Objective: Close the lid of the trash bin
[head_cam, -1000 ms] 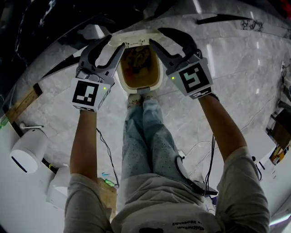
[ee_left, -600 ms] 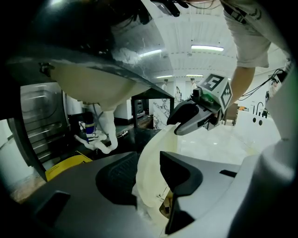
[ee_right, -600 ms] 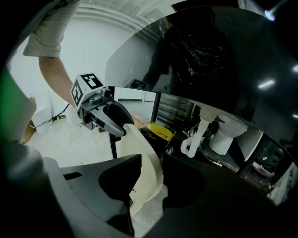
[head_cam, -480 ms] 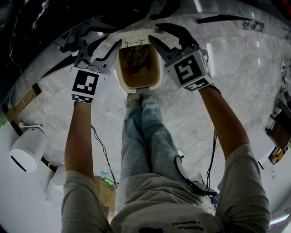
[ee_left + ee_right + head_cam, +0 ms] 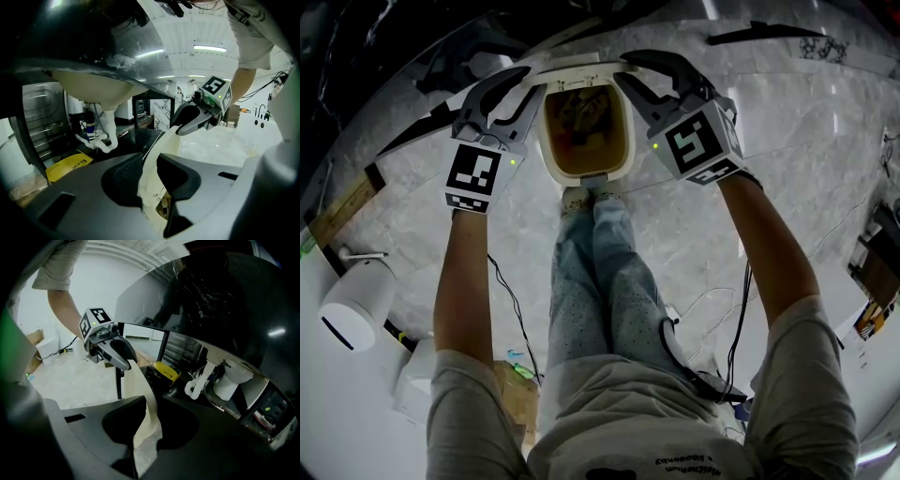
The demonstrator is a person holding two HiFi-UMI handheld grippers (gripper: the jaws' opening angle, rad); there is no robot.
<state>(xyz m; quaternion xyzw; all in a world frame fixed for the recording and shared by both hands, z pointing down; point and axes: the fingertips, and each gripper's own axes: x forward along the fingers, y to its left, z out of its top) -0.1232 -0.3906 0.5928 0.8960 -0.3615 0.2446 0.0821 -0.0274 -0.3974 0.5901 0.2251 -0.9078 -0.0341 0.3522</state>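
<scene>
**Both sets of jaws have closed in on the raised lid [image 5: 579,67]**

Since a second ago the two grippers have shifted a little toward the far end of the trash bin [image 5: 627,155], and their jaws, which stood wide then, have just been closing with the lid's edge between them.

From the head view, the bin stands open on the pale marble floor [image 5: 787,141], just beyond the person's shoes [image 5: 586,195]. Brownish contents show inside it. The cream lid stands up at the bin's far rim. The left gripper [image 5: 534,81] reaches to the lid's left end and the right gripper [image 5: 622,70] to its right end, one on either side of the opening.

In the left gripper view, the cream edge of the lid runs up between the two dark jaws, which are partly closed and press on it from both sides. Across the lid the other gripper shows, its jaw tip laid on the opposite end.

In the right gripper view the picture is much the same. A cream strip of lid is pinched between the half-closed jaws, and the left gripper holds the far end, with the person's forearm behind it.
</scene>
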